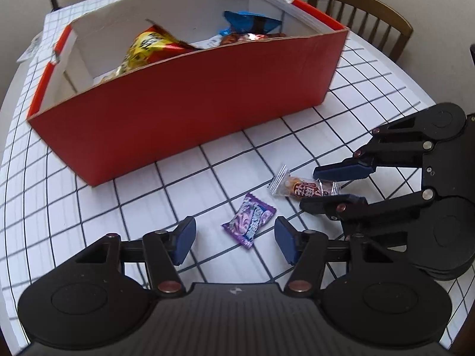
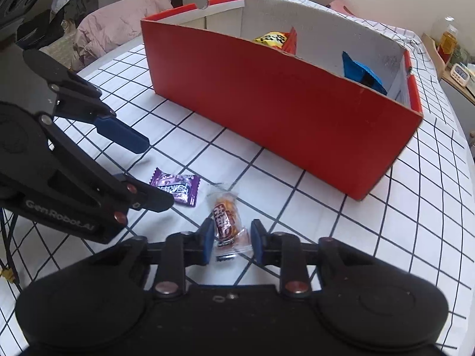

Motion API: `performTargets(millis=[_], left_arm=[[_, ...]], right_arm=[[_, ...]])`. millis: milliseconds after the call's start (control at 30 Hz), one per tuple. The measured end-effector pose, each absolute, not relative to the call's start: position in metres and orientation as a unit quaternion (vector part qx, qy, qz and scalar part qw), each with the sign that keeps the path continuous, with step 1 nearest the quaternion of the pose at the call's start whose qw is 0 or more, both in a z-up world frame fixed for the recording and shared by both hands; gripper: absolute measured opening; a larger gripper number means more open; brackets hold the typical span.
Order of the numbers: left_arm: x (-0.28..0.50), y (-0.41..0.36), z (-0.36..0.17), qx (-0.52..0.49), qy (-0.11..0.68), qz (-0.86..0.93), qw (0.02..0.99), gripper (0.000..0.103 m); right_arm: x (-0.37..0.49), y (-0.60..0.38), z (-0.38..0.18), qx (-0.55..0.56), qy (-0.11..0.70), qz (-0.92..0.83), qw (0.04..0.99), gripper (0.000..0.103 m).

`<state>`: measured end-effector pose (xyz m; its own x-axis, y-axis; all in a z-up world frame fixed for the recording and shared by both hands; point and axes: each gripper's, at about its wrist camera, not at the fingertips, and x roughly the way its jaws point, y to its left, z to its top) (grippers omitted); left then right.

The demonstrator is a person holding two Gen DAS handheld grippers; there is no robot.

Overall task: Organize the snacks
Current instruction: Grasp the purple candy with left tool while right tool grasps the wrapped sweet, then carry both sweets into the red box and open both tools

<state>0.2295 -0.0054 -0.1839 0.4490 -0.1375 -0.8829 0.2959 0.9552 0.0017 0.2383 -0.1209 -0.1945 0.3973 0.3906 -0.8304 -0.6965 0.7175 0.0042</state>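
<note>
A red cardboard box (image 1: 190, 103) (image 2: 285, 112) stands on the checked tablecloth and holds a yellow-red snack bag (image 1: 151, 49), a blue packet (image 1: 252, 23) and more snacks. A purple candy packet (image 1: 248, 220) (image 2: 178, 188) lies on the cloth between the fingers of my open left gripper (image 1: 236, 238) (image 2: 142, 175). A clear-wrapped brown snack (image 1: 302, 188) (image 2: 227, 222) lies beside it, between the fingers of my right gripper (image 2: 232, 241) (image 1: 322, 188), which is open around it, the pads close to the wrapper.
A wooden chair (image 1: 362, 12) stands behind the table. A pink-covered chair (image 2: 118, 20) is at the far left of the right wrist view. Jars and a small clock (image 2: 460, 71) sit on a shelf at right. The table edge (image 2: 463, 136) curves close beyond the box.
</note>
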Motion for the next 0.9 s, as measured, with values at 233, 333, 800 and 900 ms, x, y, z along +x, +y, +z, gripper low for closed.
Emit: performTargets(millis=[233,333,800,900], left_arm=[[0.240,-0.018,-0.193,0.106,0.518,-0.147,0.836,0.044],[0.239,-0.019,-0.194,0.108,0.517,-0.155,0.835,0.040],[0.231,-0.014,-0.191,0.036,0.520,-0.111,0.846,0.024],[0.225,-0.007,-0.188,0.015,0.519,-0.095,0.850,0.024]], right_arm=[[0.239,-0.143,-0.191,-0.127,0.450,0.311,0.827,0.021],[0.237,-0.150,-0.188,-0.106,0.453,0.306,0.831,0.021],[0.232,-0.160,-0.182,-0.032,0.461,0.257,0.849,0.021],[0.230,-0.162,-0.177,-0.018,0.460,0.245,0.853,0.021]])
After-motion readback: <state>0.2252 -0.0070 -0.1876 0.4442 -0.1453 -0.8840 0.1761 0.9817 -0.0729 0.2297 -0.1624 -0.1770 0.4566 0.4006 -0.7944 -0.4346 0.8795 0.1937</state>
